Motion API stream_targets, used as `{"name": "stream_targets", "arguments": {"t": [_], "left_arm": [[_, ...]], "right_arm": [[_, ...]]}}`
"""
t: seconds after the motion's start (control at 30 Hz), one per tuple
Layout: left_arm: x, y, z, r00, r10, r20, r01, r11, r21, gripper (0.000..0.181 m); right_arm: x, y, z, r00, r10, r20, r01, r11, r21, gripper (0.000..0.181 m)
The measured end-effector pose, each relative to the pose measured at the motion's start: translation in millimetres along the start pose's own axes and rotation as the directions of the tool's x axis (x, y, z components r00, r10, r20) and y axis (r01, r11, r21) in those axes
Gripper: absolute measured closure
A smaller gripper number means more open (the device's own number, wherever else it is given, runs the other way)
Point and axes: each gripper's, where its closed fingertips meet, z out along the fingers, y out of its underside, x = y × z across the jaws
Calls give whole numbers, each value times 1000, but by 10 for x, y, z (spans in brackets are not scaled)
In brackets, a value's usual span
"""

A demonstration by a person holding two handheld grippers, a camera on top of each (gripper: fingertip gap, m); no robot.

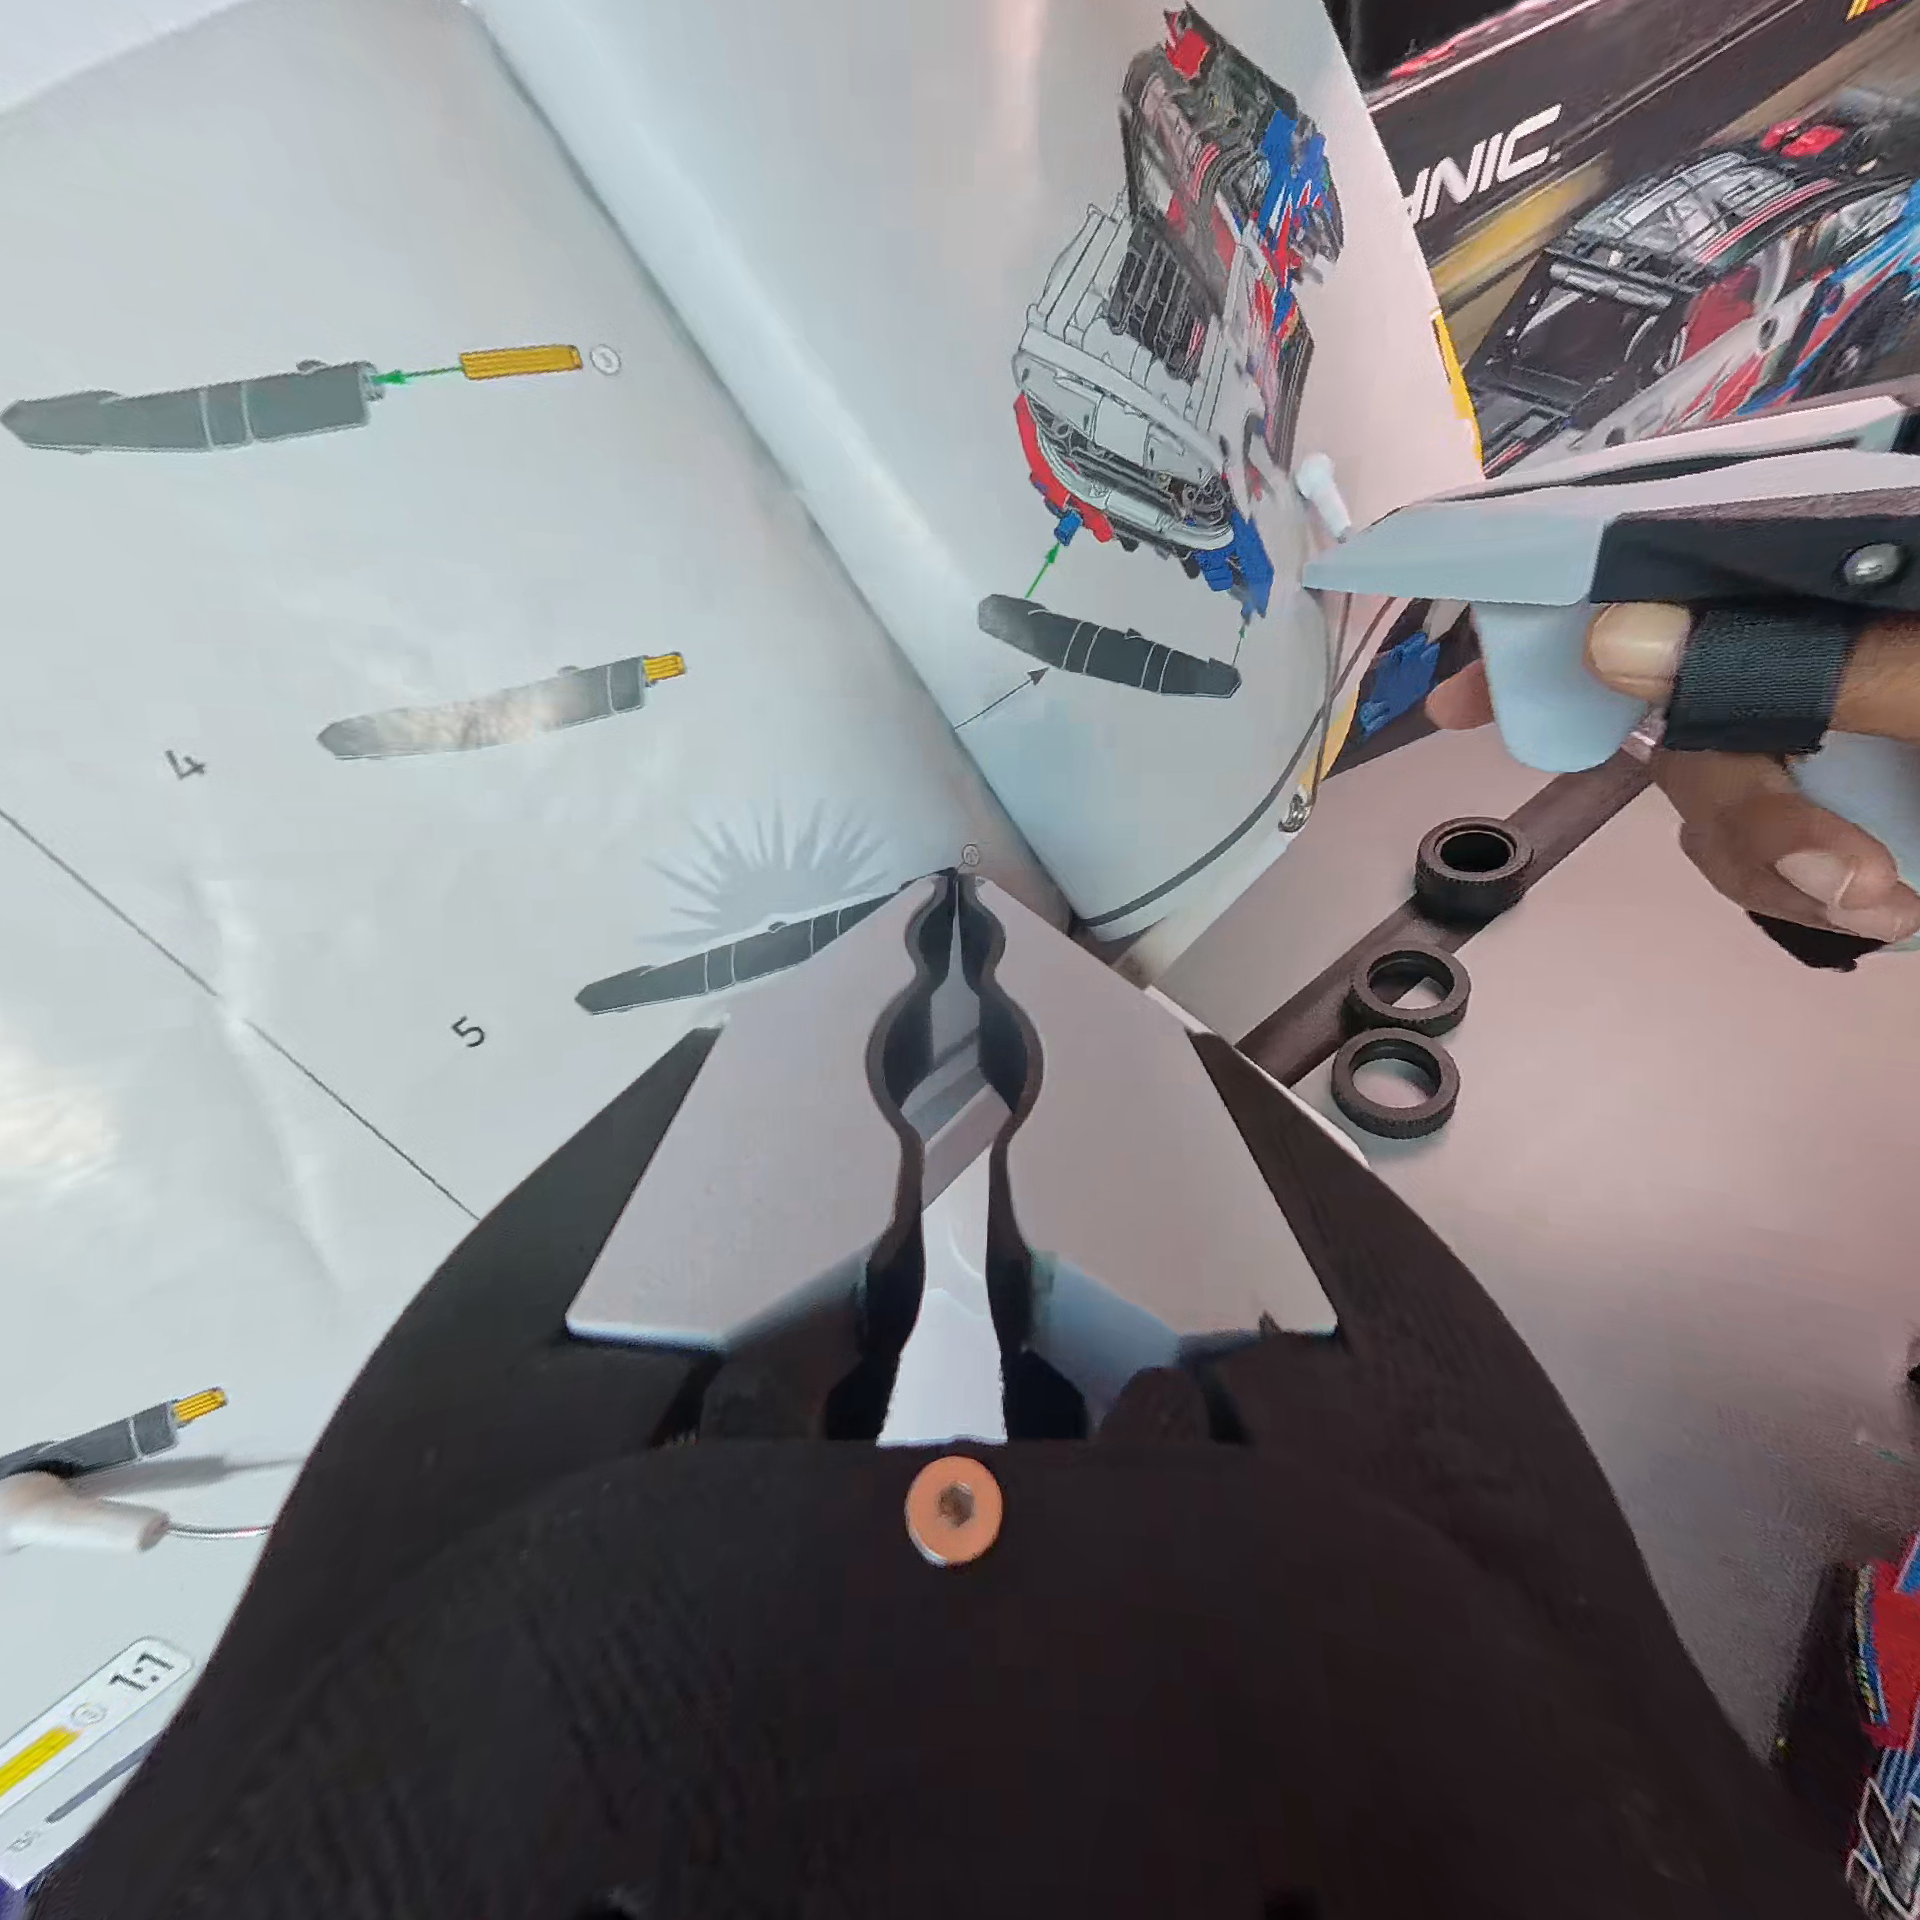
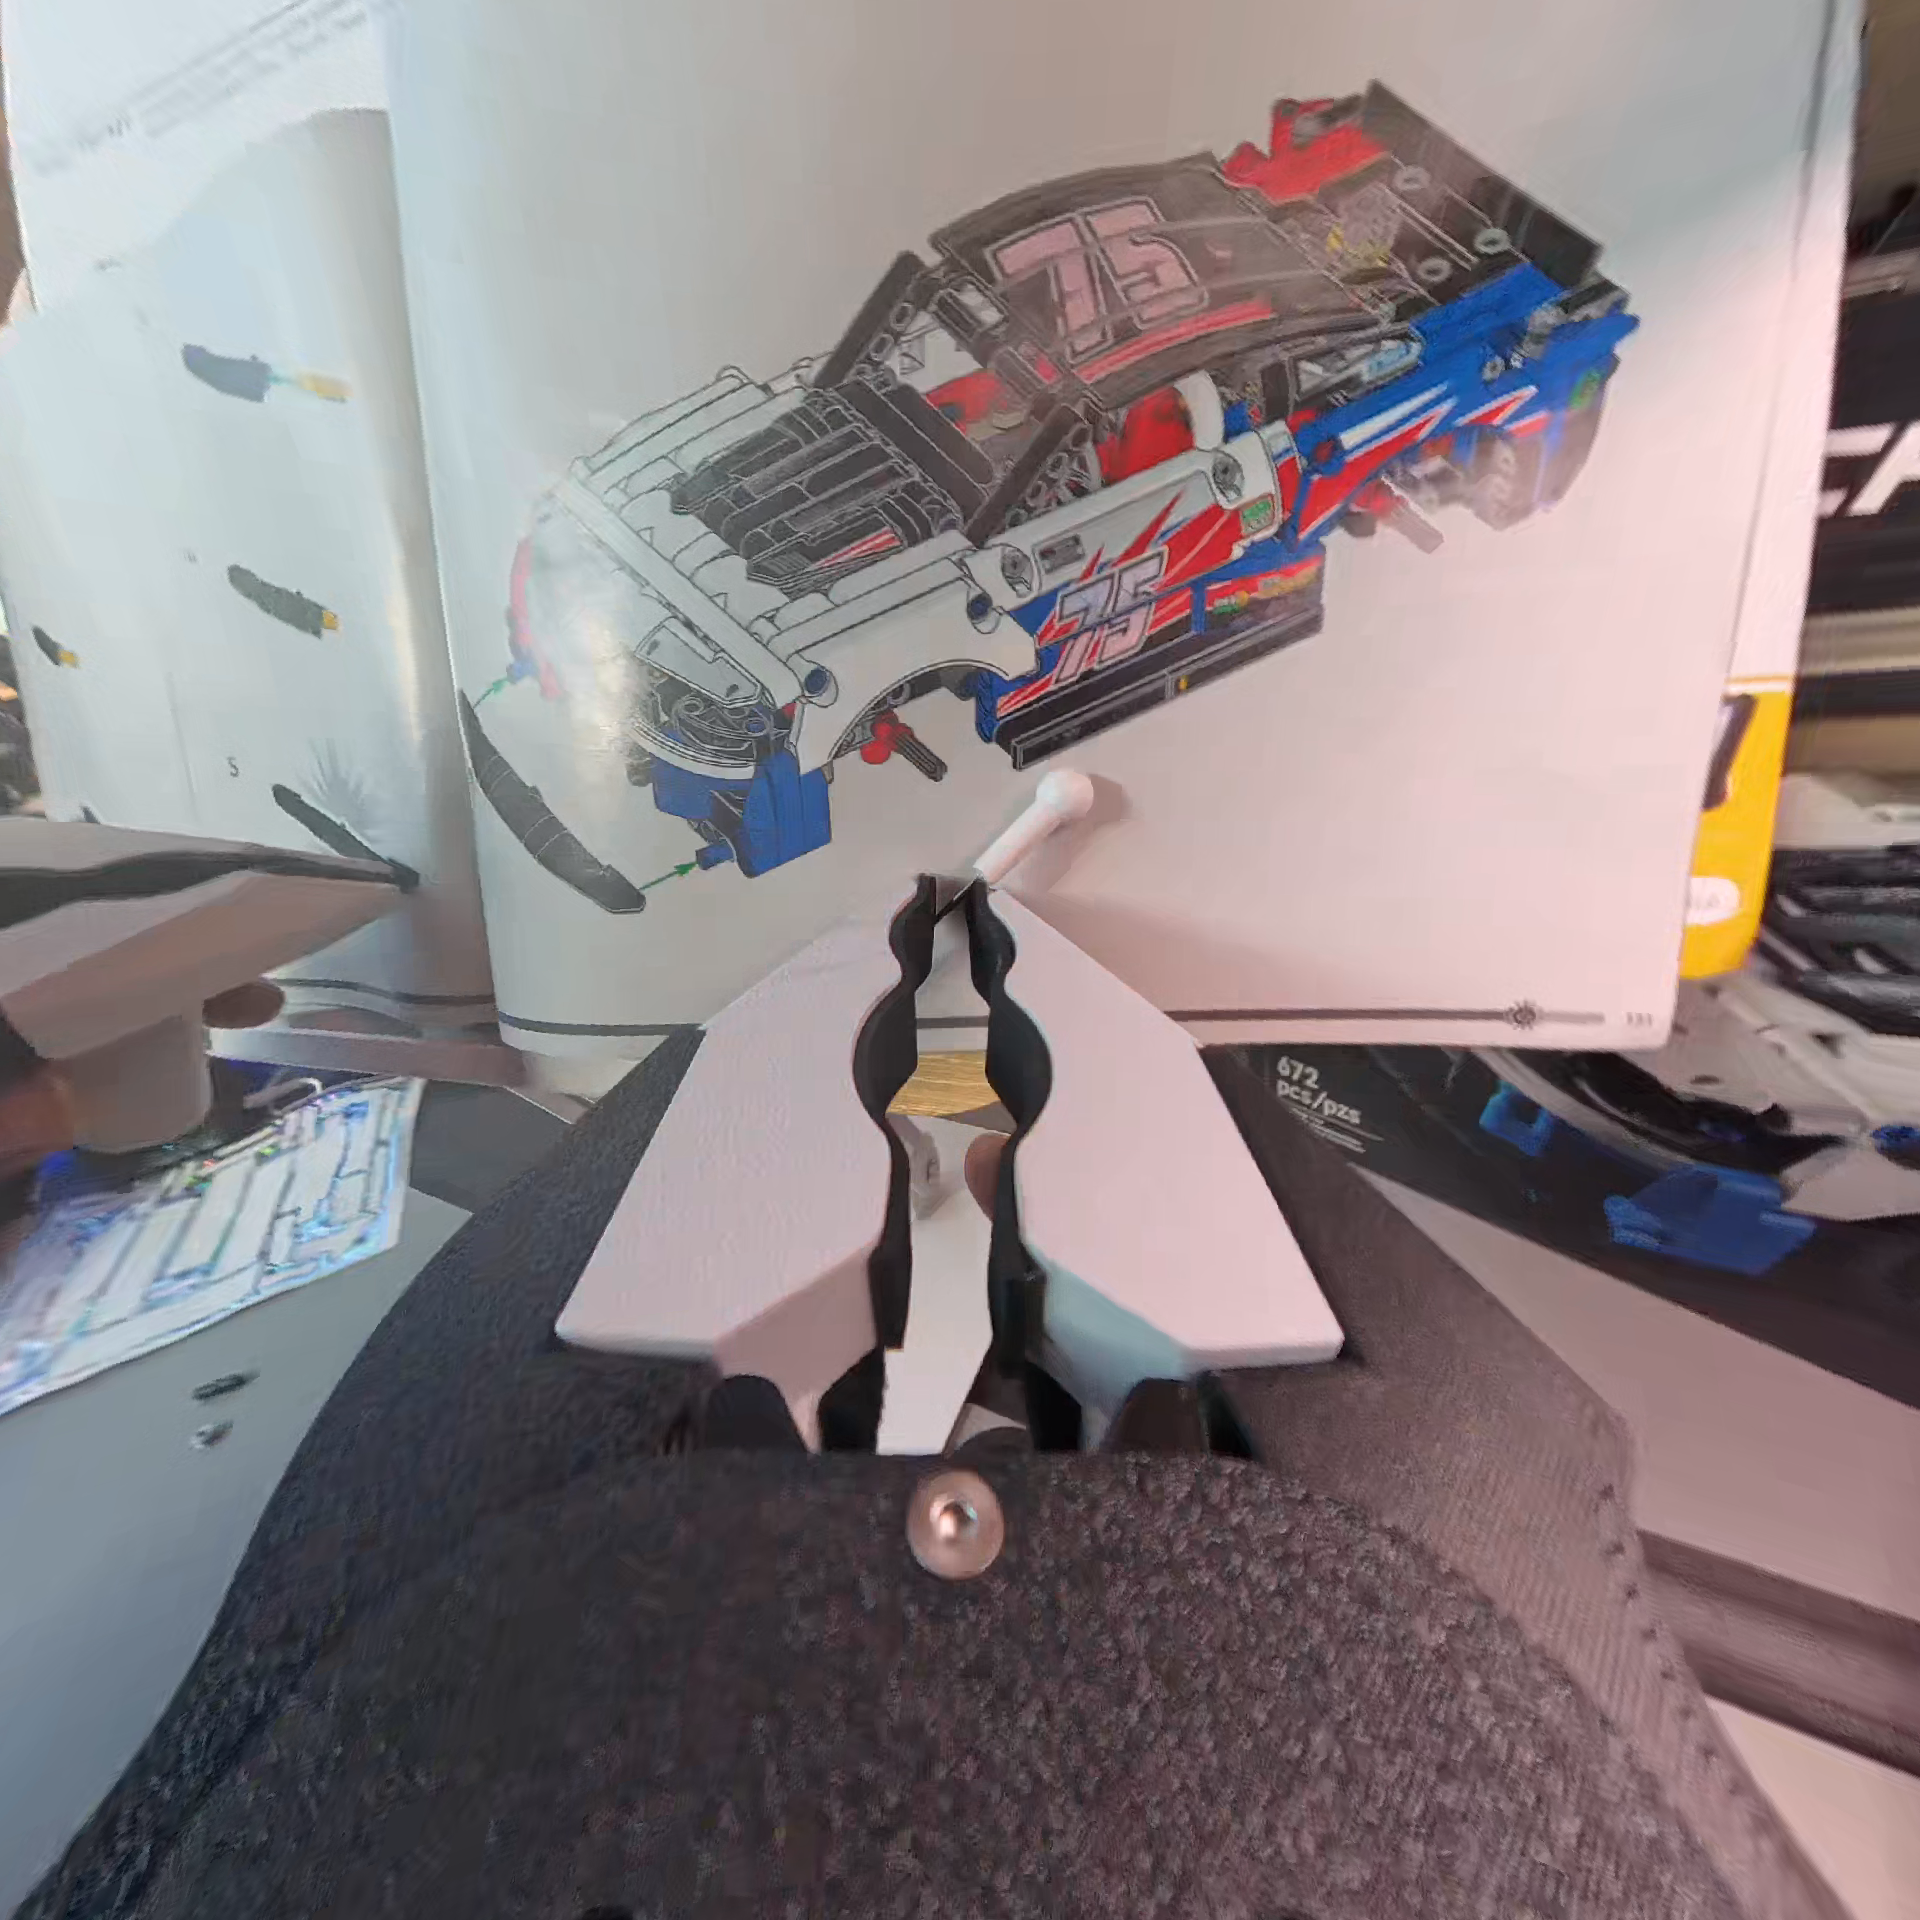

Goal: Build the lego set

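Observation:
The open instruction booklet (image 1: pixel 436 582) fills the left wrist view; its right page (image 2: pixel 1039 312), showing a race car, stands curled upright. My left gripper (image 1: pixel 956 881) is shut, its tips resting on the booklet near the fold. It also shows at the left of the right wrist view (image 2: pixel 400 878). My right gripper (image 2: pixel 951 885) is shut on a small white pin (image 2: pixel 1039 816) that pokes out past the tips, close against the raised page. In the left wrist view the right gripper (image 1: pixel 1320 566) comes in from the right with the pin (image 1: pixel 1322 488) at the page edge.
Three black tyres (image 1: pixel 1473 862) (image 1: pixel 1408 987) (image 1: pixel 1394 1083) lie along a dark strip right of the booklet. The set's box (image 1: pixel 1683 239) stands behind. A sticker sheet (image 2: pixel 208 1216) lies at the left, blue and white built parts (image 2: pixel 1704 1216) at the right. Tip to tip, the grippers are about 15 centimeters apart.

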Motion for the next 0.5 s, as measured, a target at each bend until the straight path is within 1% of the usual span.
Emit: {"name": "stream_targets", "arguments": {"t": [0.03, 0.07, 0.2, 0.33, 0.4, 0.5], "left_arm": [[-19, 23, 30, 1000, 3, 15, -3, 1000, -2, 181], [-28, 19, 37, 1000, -1, 20, 0, 1000, 18, 181], [2, 15, 17, 1000, -20, -4, 20, 999, 50, 181], [153, -62, -29, 998, -7, -63, 11, 998, 59, 176], [178, -58, -46, 998, 7, -66, -3, 999, 52, 175], [122, 39, -68, 999, -9, -53, 10, 999, 30, 174]], "right_arm": [[21, 25, -14, 997, 71, 10, -71, 997, 4, 178], [34, 38, -24, 994, 108, 12, -108, 994, 6, 178], [56, 69, -30, 987, 161, 15, -161, 987, -2, 177], [84, 102, -56, 973, 228, 20, -228, 974, 6, 178], [125, 192, -97, 939, 343, 32, -344, 939, 8, 178], [156, 405, -149, 857, 511, 62, -511, 860, -19, 177]]}}
